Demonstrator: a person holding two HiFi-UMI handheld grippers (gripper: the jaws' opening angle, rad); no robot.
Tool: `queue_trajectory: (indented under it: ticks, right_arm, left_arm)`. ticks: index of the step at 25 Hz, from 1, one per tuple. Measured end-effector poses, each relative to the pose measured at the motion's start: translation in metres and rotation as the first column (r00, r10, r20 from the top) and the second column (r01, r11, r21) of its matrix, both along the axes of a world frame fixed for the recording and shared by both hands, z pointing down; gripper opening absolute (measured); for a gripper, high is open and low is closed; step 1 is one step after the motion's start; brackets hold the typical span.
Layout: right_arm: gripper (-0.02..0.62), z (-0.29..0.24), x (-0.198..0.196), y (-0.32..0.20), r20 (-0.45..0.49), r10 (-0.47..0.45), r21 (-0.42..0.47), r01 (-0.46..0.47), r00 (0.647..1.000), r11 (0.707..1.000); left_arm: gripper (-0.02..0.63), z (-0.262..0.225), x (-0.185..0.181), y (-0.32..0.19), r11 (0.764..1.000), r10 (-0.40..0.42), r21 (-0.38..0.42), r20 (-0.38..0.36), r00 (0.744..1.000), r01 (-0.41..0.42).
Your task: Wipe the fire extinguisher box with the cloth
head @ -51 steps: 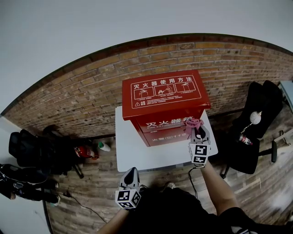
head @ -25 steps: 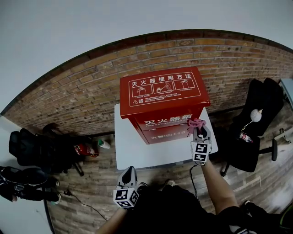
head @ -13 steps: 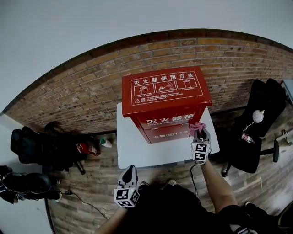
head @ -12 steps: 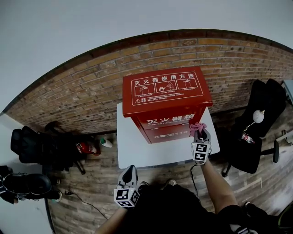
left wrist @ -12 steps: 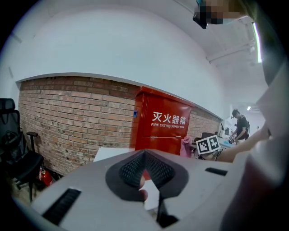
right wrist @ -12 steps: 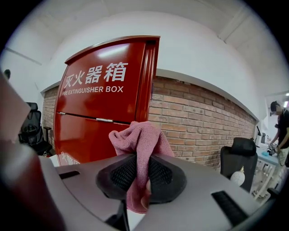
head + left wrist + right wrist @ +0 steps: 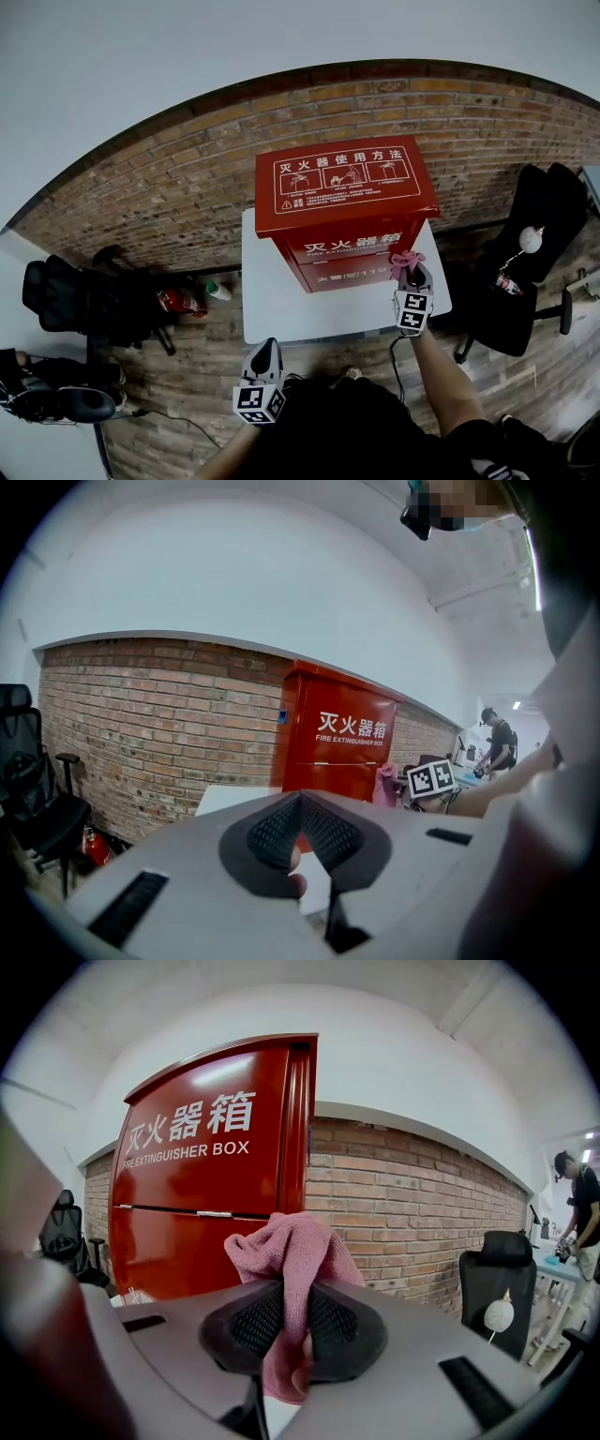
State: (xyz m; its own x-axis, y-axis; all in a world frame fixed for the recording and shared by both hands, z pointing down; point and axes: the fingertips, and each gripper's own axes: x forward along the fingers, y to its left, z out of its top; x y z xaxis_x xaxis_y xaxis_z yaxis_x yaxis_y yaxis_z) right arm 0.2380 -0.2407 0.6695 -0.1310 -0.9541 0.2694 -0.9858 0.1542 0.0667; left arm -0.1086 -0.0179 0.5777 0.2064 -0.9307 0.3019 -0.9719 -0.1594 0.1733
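A red fire extinguisher box (image 7: pixel 345 214) with white lettering stands on a white table (image 7: pixel 281 305) against the brick wall. The box (image 7: pixel 211 1194) fills the left of the right gripper view. My right gripper (image 7: pixel 410 277) is shut on a pink cloth (image 7: pixel 405 258), held just off the box's lower right front corner. The cloth (image 7: pixel 292 1260) bunches up between the jaws. My left gripper (image 7: pixel 265 361) hangs low near the table's front edge, shut with nothing between its jaws. From the left gripper view the box (image 7: pixel 337 747) stands ahead, beyond the gripper (image 7: pixel 300 832).
Black office chairs stand at the left (image 7: pixel 70 300) and right (image 7: pixel 525 253). A small red extinguisher (image 7: pixel 173 302) and a white bottle (image 7: pixel 217 291) lie on the wooden floor left of the table. A person (image 7: pixel 497 744) works far off to the right.
The right gripper with the cloth has slid down a little along the box's right front, from beside the lettering toward the lower corner. The left gripper has stayed put.
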Motion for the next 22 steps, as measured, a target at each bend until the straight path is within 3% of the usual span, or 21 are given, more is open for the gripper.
queue_trajectory:
  ticks: [22]
  right_arm:
    - [0.064,0.0,-0.05,0.006,0.036,-0.073,-0.018,0.074,0.997,0.997]
  left_arm:
    - [0.017,0.008,-0.022,0.005,0.999,-0.036,-0.004,-0.019,0.999,0.036]
